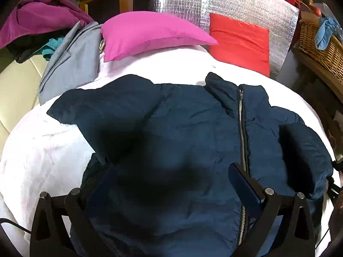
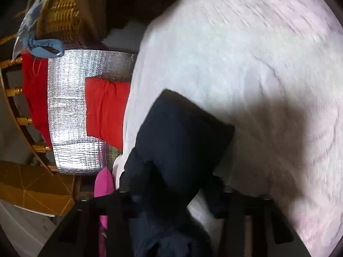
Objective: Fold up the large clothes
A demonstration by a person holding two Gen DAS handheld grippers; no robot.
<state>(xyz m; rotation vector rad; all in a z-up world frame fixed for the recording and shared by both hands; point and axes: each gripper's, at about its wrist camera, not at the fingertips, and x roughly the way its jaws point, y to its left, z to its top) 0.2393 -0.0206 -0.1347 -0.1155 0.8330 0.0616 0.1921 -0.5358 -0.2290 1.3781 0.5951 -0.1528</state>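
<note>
Directly under left gripper (image 1: 171,184), navy jacket (image 1: 193,124)

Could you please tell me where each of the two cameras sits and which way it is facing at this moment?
Left wrist: sits above the left tongs, looking down and forward over the navy jacket on the white bedding toward the pink pillow; both open black fingers show.
Right wrist: sits on the right tongs, rolled sideways, looking along the bedding at a dark jacket sleeve; blurred black fingers frame the cloth.
Shared: jacket, bedding, red cushion, silver foil panel, wicker basket.
</note>
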